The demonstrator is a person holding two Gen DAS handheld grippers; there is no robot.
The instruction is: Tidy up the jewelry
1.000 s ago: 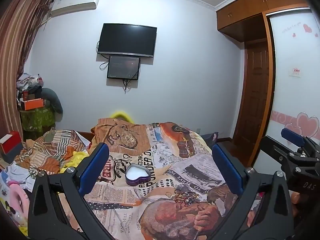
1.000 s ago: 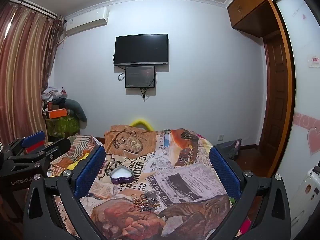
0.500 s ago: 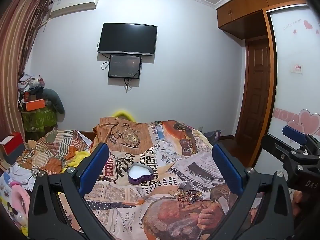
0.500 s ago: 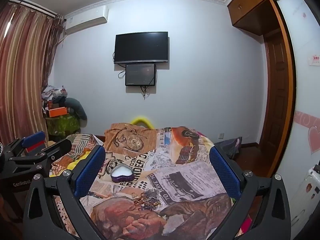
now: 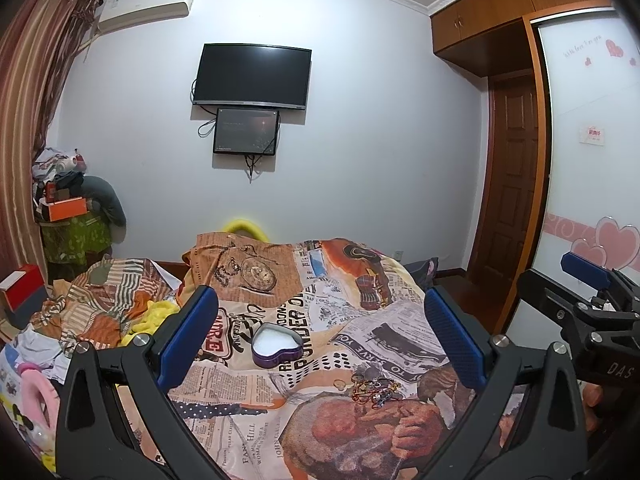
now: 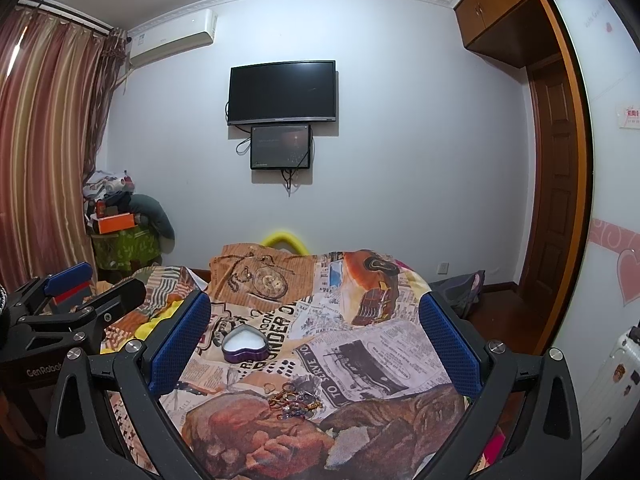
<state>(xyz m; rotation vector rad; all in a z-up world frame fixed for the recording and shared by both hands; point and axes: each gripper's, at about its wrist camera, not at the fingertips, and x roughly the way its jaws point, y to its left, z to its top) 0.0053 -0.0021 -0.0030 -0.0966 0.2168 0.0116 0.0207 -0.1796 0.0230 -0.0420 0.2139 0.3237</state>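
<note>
On the bed [image 5: 256, 432], spread with a newspaper-print cover, a purple heart-shaped box [image 5: 276, 346] sat open with its white lining facing up. A small heap of jewelry [image 5: 370, 390], rings and thin chains in gold and red, lay on the cover just in front of the box and a little to its right, apart from it. From the right wrist the same box [image 6: 244, 345] and heap [image 6: 294, 399] lay between the blue pads.

The left gripper [image 5: 322, 338] hung above the bed with its jaws spread wide and nothing between them; the box showed through the gap, nearer the left pad. The right gripper [image 6: 314, 342] was likewise wide open and empty, above the near end of the bed. Each gripper showed at the edge of the other's view: the right one [image 5: 592, 312] at the right edge of the left wrist view, the left one [image 6: 60, 312] at the left edge of the right wrist view. A bit of hand [image 5: 590, 404] showed under the right gripper's body.

Behind the bed, a dark TV [image 5: 252, 76] hung on the white wall with a smaller screen [image 5: 246, 131] just below it. An air conditioner [image 5: 146, 8] was mounted high at the left, beside striped curtains [image 6: 44, 152]. A wooden door [image 5: 510, 188] stood at the right.
</note>
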